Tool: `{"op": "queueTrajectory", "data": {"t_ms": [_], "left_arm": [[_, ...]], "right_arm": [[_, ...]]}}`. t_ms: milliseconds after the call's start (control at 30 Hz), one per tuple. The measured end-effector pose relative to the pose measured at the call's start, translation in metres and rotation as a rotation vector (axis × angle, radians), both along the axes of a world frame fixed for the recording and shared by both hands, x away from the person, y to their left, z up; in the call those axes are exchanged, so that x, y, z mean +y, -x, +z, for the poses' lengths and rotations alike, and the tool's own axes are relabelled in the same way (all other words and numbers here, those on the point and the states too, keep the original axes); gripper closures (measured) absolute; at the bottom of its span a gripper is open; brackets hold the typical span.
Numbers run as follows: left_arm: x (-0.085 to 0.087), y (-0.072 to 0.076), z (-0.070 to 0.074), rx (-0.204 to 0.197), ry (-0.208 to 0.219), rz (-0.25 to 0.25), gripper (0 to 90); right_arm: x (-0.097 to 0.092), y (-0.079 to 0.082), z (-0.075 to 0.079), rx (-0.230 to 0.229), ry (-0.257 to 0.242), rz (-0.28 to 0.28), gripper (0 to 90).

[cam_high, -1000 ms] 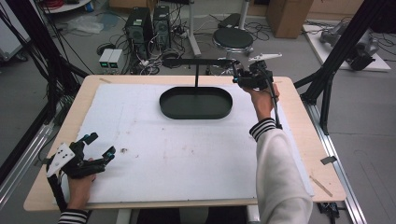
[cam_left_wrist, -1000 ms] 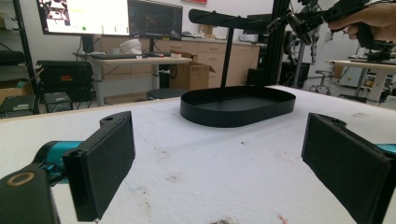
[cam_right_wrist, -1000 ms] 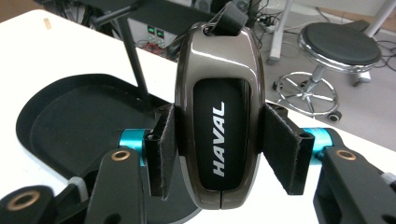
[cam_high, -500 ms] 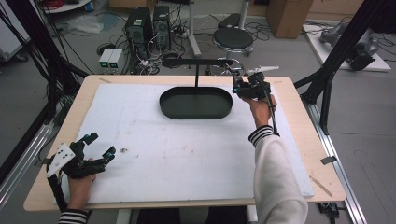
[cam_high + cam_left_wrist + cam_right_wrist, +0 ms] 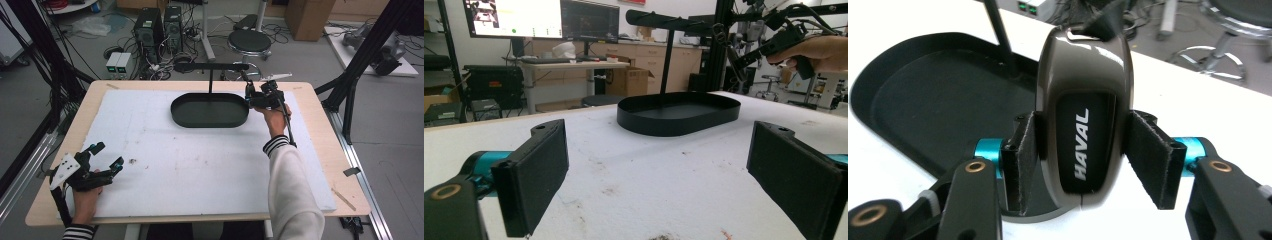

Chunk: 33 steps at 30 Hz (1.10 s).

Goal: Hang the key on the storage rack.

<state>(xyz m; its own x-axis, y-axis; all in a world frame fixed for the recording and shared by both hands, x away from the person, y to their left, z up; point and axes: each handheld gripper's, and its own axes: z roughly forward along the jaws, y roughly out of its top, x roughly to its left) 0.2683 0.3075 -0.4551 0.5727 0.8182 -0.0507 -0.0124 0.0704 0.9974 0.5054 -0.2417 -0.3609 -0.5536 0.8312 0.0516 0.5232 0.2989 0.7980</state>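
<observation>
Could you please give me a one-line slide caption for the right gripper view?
Right gripper with a HAVAL car key fob between its jaws, above the rim of the black oval tray.

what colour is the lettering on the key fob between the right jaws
Silver-white "HAVAL" lettering on the glossy dark key fob, clearest in the right gripper view.

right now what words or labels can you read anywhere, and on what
"HAVAL": white letters on the dark key fob between the jaws of the right gripper.
Monitor in the left gripper view: its on-screen text is too small and blurred to read.
Nothing else legible.
</observation>
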Motion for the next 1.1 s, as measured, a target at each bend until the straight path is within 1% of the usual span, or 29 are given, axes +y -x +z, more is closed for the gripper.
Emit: {"op": "queueTrajectory", "data": {"t_ms": [33,67,100,133,167,200,233,267,300,333,367,400,433,467,500,567,600,633,733,767,800,833,900,933,967,1000,1033,1067,1100], "left_arm": [[0.0,0.0,0.0,0.001,0.004,0.0,10.1],[0.0,0.0,0.0,0.003,0.004,0.0,10.1],[0.0,0.0,0.0,0.005,0.004,-0.001,10.1],[0.0,0.0,0.0,0.005,0.004,-0.001,10.1],[0.0,0.0,0.0,0.004,0.002,-0.001,10.1],[0.0,0.0,0.0,0.003,0.0,0.0,10.1],[0.0,0.0,0.0,0.0,-0.002,0.0,10.1],[0.0,0.0,0.0,0.0,-0.003,0.0,10.1],[0.0,0.0,0.0,-0.001,-0.004,-0.001,10.1],[0.0,0.0,0.0,-0.002,-0.004,0.0,10.1],[0.0,0.0,0.0,-0.003,-0.004,-0.002,10.1],[-0.001,0.0,0.0,-0.005,-0.004,-0.001,10.1],[-0.001,0.0,0.0,-0.003,-0.004,0.0,10.1],[-0.001,0.0,0.0,-0.005,-0.004,-0.001,10.1],[-0.001,0.001,0.0,-0.005,-0.004,0.0,10.1],[-0.001,0.001,0.0,-0.006,-0.005,0.0,10.1],[-0.001,0.001,0.0,-0.005,-0.01,-0.001,10.1],[-0.001,0.0,0.0,-0.006,-0.011,-0.001,10.1],[-0.002,0.001,0.0,-0.006,-0.012,-0.001,10.1],[-0.002,0.001,0.0,-0.006,-0.013,0.0,10.1],[-0.002,0.001,0.0,-0.009,-0.014,0.0,10.1],[-0.002,0.001,0.0,-0.011,-0.017,0.001,10.1],[-0.002,0.001,0.0,-0.011,-0.016,0.001,10.1],[-0.002,0.001,0.0,-0.009,-0.015,0.0,10.1],[-0.002,0.001,0.0,-0.012,-0.015,0.0,10.1],[-0.002,0.001,0.0,-0.012,-0.016,0.001,10.1],[-0.002,0.001,0.0,-0.013,-0.02,-0.001,10.1],[-0.002,0.001,0.0,-0.014,-0.02,0.0,10.1],[-0.002,0.001,0.0,-0.014,-0.02,0.0,10.1]], "right_arm": [[0.0,0.0,0.0,0.0,0.0,0.0,42.4],[0.0,0.0,-0.001,0.018,0.011,-0.026,31.0],[0.0,0.0,-0.002,0.032,0.016,-0.034,25.0],[0.0,0.0,-0.002,0.032,0.016,-0.034,25.0],[-0.001,0.002,-0.001,0.039,0.023,-0.047,13.1],[-0.001,0.002,-0.001,0.039,0.023,-0.047,13.1],[-0.001,0.004,0.001,0.035,0.01,-0.052,10.7],[-0.002,0.006,0.004,0.019,0.001,-0.05,10.6],[-0.003,0.013,0.009,0.01,-0.039,-0.017,9.6],[-0.003,0.013,0.009,0.01,-0.039,-0.017,9.6],[-0.003,0.019,0.015,0.006,-0.049,-0.01,0.3],[-0.004,0.022,0.018,0.003,-0.054,-0.008,0.4],[-0.004,0.022,0.018,0.003,-0.054,-0.008,0.4],[-0.006,0.026,0.021,-0.005,-0.069,0.003,0.4],[-0.012,0.035,0.026,-0.045,-0.097,0.021,0.4],[-0.019,0.045,0.029,-0.064,-0.132,0.041,0.4],[-0.019,0.045,0.029,-0.064,-0.132,0.041,0.4],[-0.028,0.056,0.03,-0.092,-0.145,0.06,0.3],[-0.042,0.078,0.027,-0.127,-0.17,0.077,0.3],[-0.047,0.086,0.025,-0.154,-0.171,0.081,0.3],[-0.047,0.086,0.025,-0.154,-0.171,0.081,0.3],[-0.056,0.101,0.017,-0.196,-0.186,0.091,0.3],[-0.064,0.117,0.006,-0.241,-0.195,0.101,0.3],[-0.064,0.117,0.006,-0.241,-0.195,0.101,0.3],[-0.07,0.13,-0.003,-0.258,-0.179,0.099,0.3],[-0.073,0.137,-0.008,-0.29,-0.198,0.096,0.3],[-0.073,0.137,-0.008,-0.29,-0.198,0.096,0.3],[-0.079,0.148,-0.02,-0.33,-0.232,0.077,0.3],[-0.082,0.154,-0.026,-0.349,-0.235,0.069,0.3]]}}
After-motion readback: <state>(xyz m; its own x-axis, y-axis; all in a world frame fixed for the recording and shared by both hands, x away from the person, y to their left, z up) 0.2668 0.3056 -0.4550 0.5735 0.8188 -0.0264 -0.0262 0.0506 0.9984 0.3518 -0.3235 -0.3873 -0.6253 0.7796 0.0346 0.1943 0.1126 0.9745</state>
